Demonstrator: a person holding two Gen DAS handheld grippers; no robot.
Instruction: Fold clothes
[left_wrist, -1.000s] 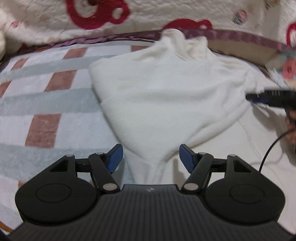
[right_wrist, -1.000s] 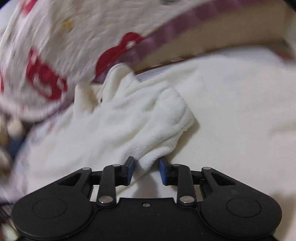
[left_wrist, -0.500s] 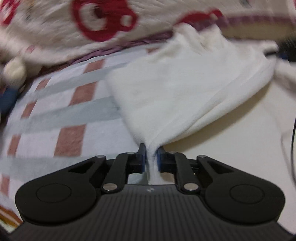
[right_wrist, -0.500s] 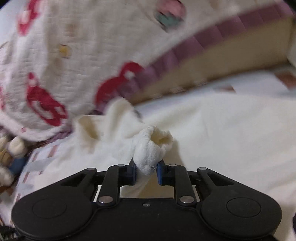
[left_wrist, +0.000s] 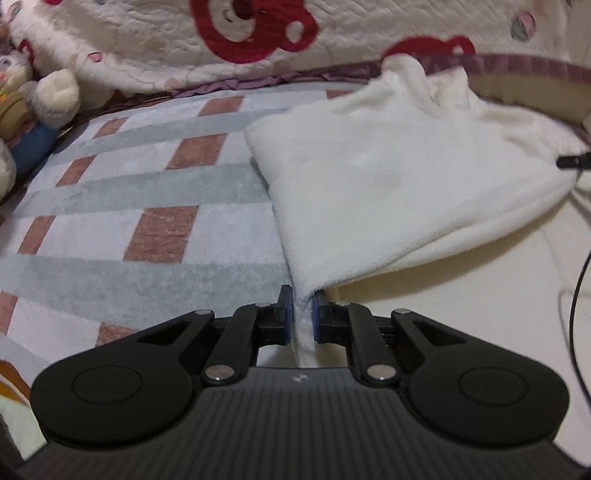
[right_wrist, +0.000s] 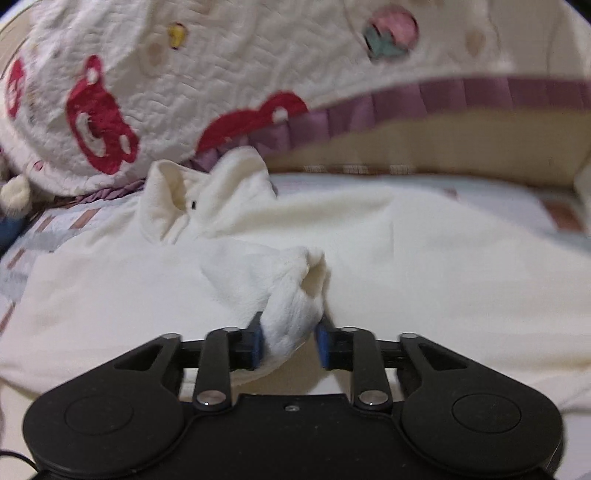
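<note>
**A:** so where's the white fleece garment sitting?

**B:** on the bed, half over the checked blanket, up near the quilt with red bears. One layer is folded over onto itself.

**A:** and the grippers?

**B:** left gripper is pinched tight on a thin bottom edge of the fabric. Right gripper is clamped on a bunched-up wad of it, jaws a bit further apart because of the bulk. Stuffed toy is off to the left.
</note>
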